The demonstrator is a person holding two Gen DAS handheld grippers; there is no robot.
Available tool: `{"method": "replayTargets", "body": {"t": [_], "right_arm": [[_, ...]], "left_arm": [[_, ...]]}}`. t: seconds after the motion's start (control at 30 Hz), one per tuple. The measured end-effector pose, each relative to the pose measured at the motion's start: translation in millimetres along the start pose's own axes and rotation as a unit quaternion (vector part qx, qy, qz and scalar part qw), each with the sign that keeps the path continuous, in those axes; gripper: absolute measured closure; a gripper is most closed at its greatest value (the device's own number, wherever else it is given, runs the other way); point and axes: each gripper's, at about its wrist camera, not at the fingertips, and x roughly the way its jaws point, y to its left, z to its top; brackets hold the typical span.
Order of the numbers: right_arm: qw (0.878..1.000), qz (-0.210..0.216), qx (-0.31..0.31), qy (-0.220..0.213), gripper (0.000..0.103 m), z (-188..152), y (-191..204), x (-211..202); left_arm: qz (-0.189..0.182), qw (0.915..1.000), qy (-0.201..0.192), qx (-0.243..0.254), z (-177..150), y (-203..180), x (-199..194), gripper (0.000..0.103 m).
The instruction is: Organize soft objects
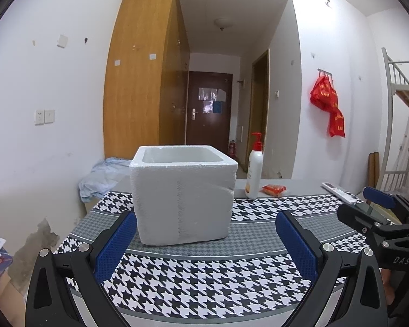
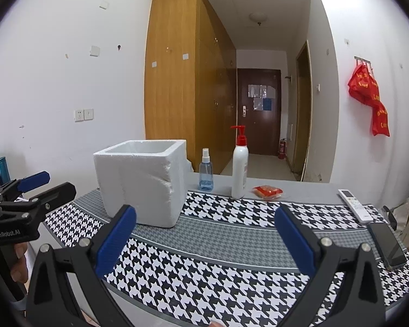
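both tongs, left tongs point(image 1: 205, 241) and right tongs point(image 2: 204, 238), hung with blue pads spread wide apart, gripping nothing. the white foam box point(image 1: 182, 193) stood upright on the houndstooth cloth point(image 2: 218, 278) over the worktop point(image 2: 300, 188), lotion pump bottle point(image 2: 240, 169) just beside it.

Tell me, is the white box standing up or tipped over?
Standing up: the white foam box sits flat on the checked cloth, open top facing up.

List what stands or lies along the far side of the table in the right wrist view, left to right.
Foam box → blue spray bottle → white pump bottle → red packet → white remote.
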Motion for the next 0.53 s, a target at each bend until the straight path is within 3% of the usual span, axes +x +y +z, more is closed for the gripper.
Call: {"method": "replayTargets", "body": {"t": [0.43,0.53], "right_arm": [[1.0,0.002,-0.013,0.0,0.0,-0.2,5.5,0.2],[1.0,0.019,-0.003,0.005,0.0,0.0,3.2,0.2]], "left_arm": [[0.001,1.0,0.0,0.008,-0.8,-1.5,-1.7,0.001],[0.001,1.0,0.001,0.007,-0.8,-1.4,-1.5,0.001]]}}
